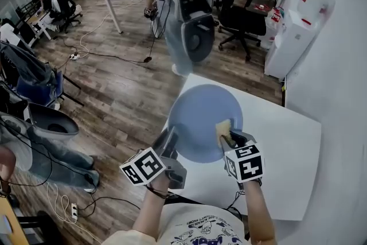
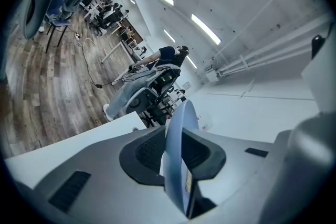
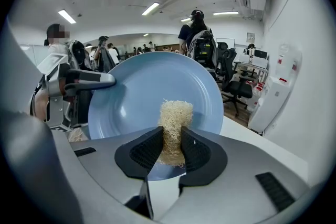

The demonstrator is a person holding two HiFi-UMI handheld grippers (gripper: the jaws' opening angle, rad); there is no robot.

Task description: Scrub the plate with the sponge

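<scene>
The left gripper (image 1: 171, 143) clamps the blue plate (image 1: 202, 115), hiding a stretch of rim. The right gripper (image 1: 234, 139) pinches the sponge (image 1: 223, 127) against it, 2 jaws burying its lower end.

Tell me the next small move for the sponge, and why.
Probably sweep the sponge leftward across the plate: the right hand-held gripper grips it against the plate's right part in the head view, while the left hand-held gripper clamps the opposite rim, holding the plate tilted up.
</scene>
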